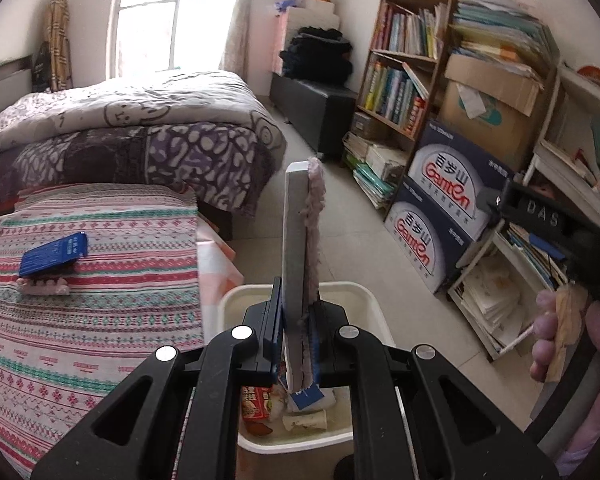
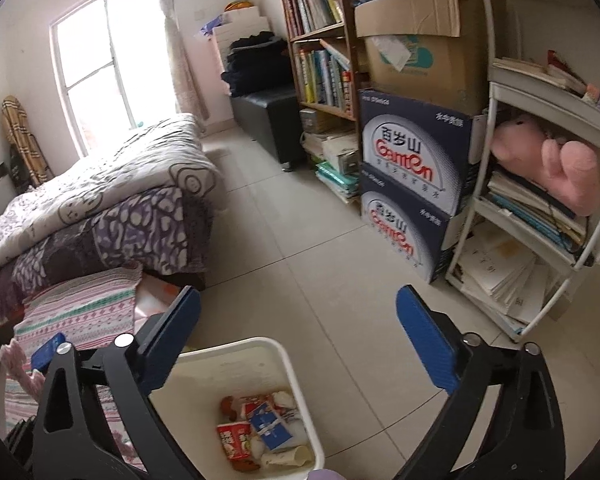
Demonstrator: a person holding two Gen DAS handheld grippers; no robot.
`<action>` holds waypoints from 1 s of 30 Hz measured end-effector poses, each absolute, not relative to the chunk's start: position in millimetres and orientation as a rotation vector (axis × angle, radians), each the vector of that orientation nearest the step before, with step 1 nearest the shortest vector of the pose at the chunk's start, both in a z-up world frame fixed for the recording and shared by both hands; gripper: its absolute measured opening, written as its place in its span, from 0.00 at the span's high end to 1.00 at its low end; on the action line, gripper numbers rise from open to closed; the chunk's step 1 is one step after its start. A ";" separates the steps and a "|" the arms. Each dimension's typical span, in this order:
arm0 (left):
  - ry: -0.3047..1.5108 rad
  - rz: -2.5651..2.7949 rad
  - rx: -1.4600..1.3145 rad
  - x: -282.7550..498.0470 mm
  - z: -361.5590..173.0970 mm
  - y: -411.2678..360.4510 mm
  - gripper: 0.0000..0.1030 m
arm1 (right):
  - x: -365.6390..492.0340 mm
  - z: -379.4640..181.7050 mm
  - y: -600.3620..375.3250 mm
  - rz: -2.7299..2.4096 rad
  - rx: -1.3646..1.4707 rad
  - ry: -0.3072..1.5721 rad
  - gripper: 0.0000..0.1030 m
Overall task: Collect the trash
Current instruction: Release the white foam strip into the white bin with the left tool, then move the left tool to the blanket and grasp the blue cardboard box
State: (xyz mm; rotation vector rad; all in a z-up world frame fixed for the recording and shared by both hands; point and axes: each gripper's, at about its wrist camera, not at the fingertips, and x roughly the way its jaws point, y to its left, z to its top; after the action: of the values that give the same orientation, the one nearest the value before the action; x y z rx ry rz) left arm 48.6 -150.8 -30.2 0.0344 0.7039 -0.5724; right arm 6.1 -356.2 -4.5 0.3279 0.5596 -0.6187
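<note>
- Two hand-held grippers are over a white trash bin (image 2: 300, 364) that stands on the tiled floor (image 2: 300, 240) beside a bed.
- The left gripper (image 1: 298, 344) has its jaws clamped on a flat grey-white slab with a pinkish fuzzy layer (image 1: 302, 248) along one side; the slab stands upright, edge-on to the camera, directly above the bin's opening.
- The right gripper (image 2: 298, 344) has its jaws spread wide apart with nothing between them; its blue pads (image 2: 428, 344) frame the bin's far rim from above.
- Inside the bin lie a red snack wrapper (image 2: 234, 440), a blue-and-white carton (image 2: 270, 426) and some crumpled white paper (image 2: 286, 458).
- On the striped blanket (image 1: 100, 300) to the left of the bin rests a blue packet (image 1: 54, 254), lying on top of a pink fuzzy item (image 1: 44, 286).
- In the left wrist view, a person's hand (image 1: 556, 332) grips the other gripper's handle at the right edge.
- Further right along the wall stand two dark blue cartons (image 2: 416, 184) stacked one on the other, with a wooden bookshelf (image 2: 320, 72) full of books behind them and a white rack (image 2: 540, 208) just beside them, holding papers and a pink plush toy (image 2: 556, 164).
</note>
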 end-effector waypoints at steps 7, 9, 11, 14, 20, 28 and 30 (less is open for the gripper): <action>0.716 -0.596 0.038 45.8 -35.3 -158.9 0.33 | 0.7 -4.5 -368.2 -0.669 0.367 0.550 0.07; 0.719 -0.589 0.033 47.5 -36.1 -157.8 0.33 | 0.8 -5.0 -367.3 -0.677 0.374 0.550 0.07; 0.736 -0.581 0.025 50.9 -37.9 -155.4 0.33 | 2.1 -5.5 -366.5 -0.676 0.384 0.552 0.07; 0.766 -0.552 0.014 57.1 -42.1 -148.7 0.29 | 7.7 -8.7 -361.1 -0.659 0.416 0.564 0.07; 0.821 -0.440 0.012 77.8 -53.3 -121.6 0.20 | 28.2 -18.2 -332.0 -0.569 0.440 0.609 0.07; 0.918 -0.217 0.042 134.7 -86.7 -58.4 0.20 | 69.5 -32.3 -274.1 -0.390 0.418 0.710 0.07; 0.932 -0.157 0.074 150.9 -94.7 -41.6 0.20 | 78.4 -36.6 -265.5 -0.354 0.434 0.736 0.07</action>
State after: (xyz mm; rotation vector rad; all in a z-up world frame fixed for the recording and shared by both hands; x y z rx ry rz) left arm 150.9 -41.6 -94.7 0.0739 0.9316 -0.1575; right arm 78.4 -265.5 -36.6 0.4337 0.7360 -0.3541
